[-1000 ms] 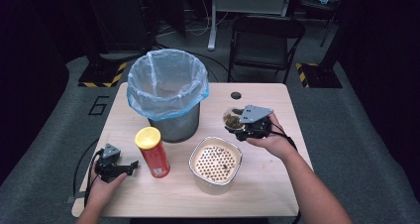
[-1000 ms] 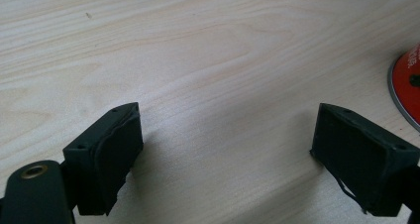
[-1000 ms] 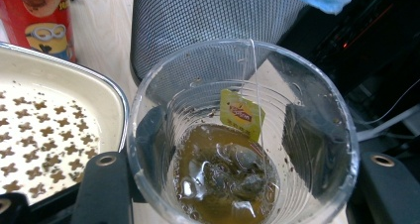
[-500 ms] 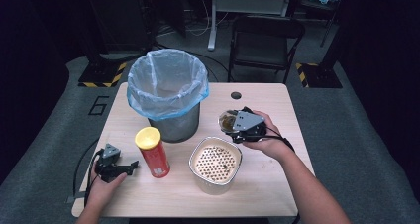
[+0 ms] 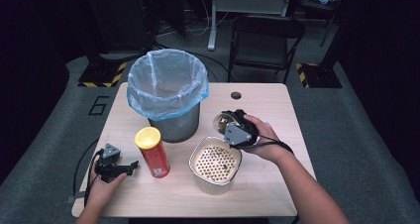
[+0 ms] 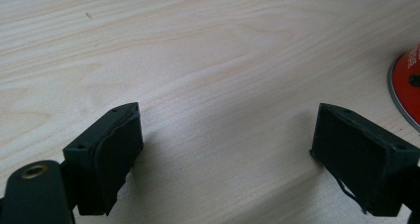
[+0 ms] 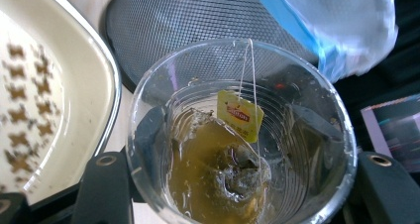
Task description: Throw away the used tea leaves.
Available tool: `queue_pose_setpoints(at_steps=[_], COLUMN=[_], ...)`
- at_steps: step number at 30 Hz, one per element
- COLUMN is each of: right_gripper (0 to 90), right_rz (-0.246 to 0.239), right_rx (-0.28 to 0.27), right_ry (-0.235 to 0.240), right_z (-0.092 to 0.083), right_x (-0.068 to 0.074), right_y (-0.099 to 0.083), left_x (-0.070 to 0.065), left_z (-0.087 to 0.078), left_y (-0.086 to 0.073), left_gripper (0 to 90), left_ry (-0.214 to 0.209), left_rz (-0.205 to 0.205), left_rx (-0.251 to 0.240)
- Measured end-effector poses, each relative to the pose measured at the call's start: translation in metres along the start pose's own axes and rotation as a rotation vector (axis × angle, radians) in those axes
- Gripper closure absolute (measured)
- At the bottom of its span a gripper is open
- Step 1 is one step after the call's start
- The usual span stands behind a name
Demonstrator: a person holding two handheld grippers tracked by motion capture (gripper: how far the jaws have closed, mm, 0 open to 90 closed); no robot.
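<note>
My left claw [image 5: 130, 167] rests on the pale wooden counter [image 5: 262, 194] at its left side, jaws spread wide with bare wood between them, pointing toward the red cylindrical snack can with the yellow lid [image 5: 152, 151], which stands upright just beside it. Behind the can stands the grey mesh waste bin lined with a pale blue plastic bag [image 5: 167, 92], its mouth open upward. To the right of the can sits the cream perforated basket [image 5: 214, 163], holes across its floor. My right claw [image 5: 227, 122] holds the clear plastic cup [image 7: 237, 135] between its jaws, one pad on each side of the wall. The cup hangs just beyond the basket's far rim, close to the bin, tilted with its mouth facing my camera. Inside lie amber tea and a wet tea bag [image 7: 242, 177]; the yellow tag [image 7: 239, 114] dangles from its string.
</note>
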State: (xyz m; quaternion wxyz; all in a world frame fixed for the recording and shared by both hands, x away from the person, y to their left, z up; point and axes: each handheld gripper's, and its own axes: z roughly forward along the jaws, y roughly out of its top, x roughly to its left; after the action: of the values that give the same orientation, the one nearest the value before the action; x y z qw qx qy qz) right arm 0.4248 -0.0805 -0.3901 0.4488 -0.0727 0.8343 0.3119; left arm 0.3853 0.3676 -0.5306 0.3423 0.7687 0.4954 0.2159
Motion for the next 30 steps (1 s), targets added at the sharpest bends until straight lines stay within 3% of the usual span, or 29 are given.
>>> queue_pose_setpoints(at_steps=[1, 2, 3, 4, 6, 7, 8, 9, 11, 12, 13, 14, 16, 17, 18, 19, 20, 21, 23, 25, 26, 29, 30], right_gripper=[37.3, 37.5, 37.5, 37.5, 37.7, 37.7, 37.8, 37.9, 37.9, 37.9, 37.9, 37.9, 37.9, 37.9, 37.7, 37.7, 37.6, 37.6, 37.5, 37.4, 37.2, 37.2, 37.1], right_rz=[0.0, -0.077, -0.077, -0.183, -0.287, -0.287, -0.423, -0.45, -0.58, -0.612, -0.612, -0.741, -0.841, -0.841, -0.895, -0.895, -0.933, -0.921, -0.942, -0.943, -0.938, -0.947, -0.947], right_rx=[0.0, 0.006, 0.006, 0.025, 0.059, 0.059, 0.096, 0.107, 0.123, 0.127, 0.127, 0.127, 0.139, 0.139, 0.151, 0.151, 0.163, 0.155, 0.168, 0.174, 0.171, 0.171, 0.161], right_ry=[0.0, -0.033, -0.033, -0.07, -0.116, -0.116, -0.166, -0.181, -0.235, -0.264, -0.264, -0.268, -0.286, -0.286, -0.277, -0.277, -0.222, -0.239, -0.208, -0.212, -0.239, -0.221, -0.24], right_z=[0.0, 0.0, 0.0, 0.001, 0.003, 0.003, 0.005, 0.005, 0.005, 0.003, 0.003, 0.002, 0.0, 0.0, -0.001, -0.001, -0.001, -0.001, -0.002, -0.004, -0.006, -0.008, -0.009], right_x=[0.0, 0.008, 0.008, 0.016, 0.025, 0.025, 0.032, 0.034, 0.042, 0.047, 0.047, 0.052, 0.06, 0.06, 0.065, 0.065, 0.068, 0.069, 0.066, 0.065, 0.062, 0.061, 0.061], right_y=[0.0, 0.005, 0.005, 0.009, 0.013, 0.013, 0.018, 0.018, 0.023, 0.025, 0.025, 0.03, 0.034, 0.034, 0.037, 0.037, 0.036, 0.036, 0.037, 0.037, 0.038, 0.039, 0.039], left_x=[0.0, 0.0, 0.0, 0.0, 0.0, 0.0, 0.0, 0.0, 0.0, 0.0, 0.0, 0.0, 0.0, 0.0, 0.0, 0.0, 0.0, 0.0, 0.0, 0.0, 0.0, 0.0, 0.0], left_z=[0.0, 0.0, 0.0, 0.0, 0.0, 0.0, 0.0, 0.0, 0.0, 0.0, 0.0, 0.0, 0.0, 0.0, 0.0, 0.0, 0.0, 0.0, 0.0, 0.0, 0.0, 0.0, 0.0], left_y=[0.0, 0.0, 0.0, 0.0, 0.0, 0.0, 0.0, 0.0, 0.0, 0.0, 0.0, 0.0, 0.0, 0.0, 0.0, 0.0, 0.0, 0.0, 0.0, 0.0, 0.0, 0.0, 0.0], left_gripper=[11.8, 11.8, 11.8, 11.8, 11.8, 11.8, 11.8, 11.8, 11.8, 11.8, 11.8, 11.8, 11.8, 11.8, 11.8, 11.8, 11.8, 11.8, 11.8, 11.8, 11.8, 11.8, 11.8], left_ry=[0.0, -0.001, -0.001, -0.001, 0.0, 0.0, -0.001, -0.001, 0.0, -0.004, -0.004, -0.001, 0.0, 0.0, -0.001, -0.001, -0.001, -0.001, -0.001, -0.001, -0.001, -0.001, -0.003], left_rz=[0.0, 0.0, 0.0, 0.0, 0.001, 0.001, 0.0, 0.0, 0.001, -0.005, -0.005, 0.001, 0.002, 0.002, 0.001, 0.001, 0.001, 0.001, 0.001, 0.001, 0.001, 0.001, -0.002], left_rx=[0.0, 0.001, 0.0, 0.001, -0.001, -0.001, 0.0, 0.0, -0.001, -0.001, -0.001, -0.001, 0.0, 0.0, -0.002, -0.002, -0.001, 0.0, -0.001, -0.001, -0.001, 0.0, -0.001])
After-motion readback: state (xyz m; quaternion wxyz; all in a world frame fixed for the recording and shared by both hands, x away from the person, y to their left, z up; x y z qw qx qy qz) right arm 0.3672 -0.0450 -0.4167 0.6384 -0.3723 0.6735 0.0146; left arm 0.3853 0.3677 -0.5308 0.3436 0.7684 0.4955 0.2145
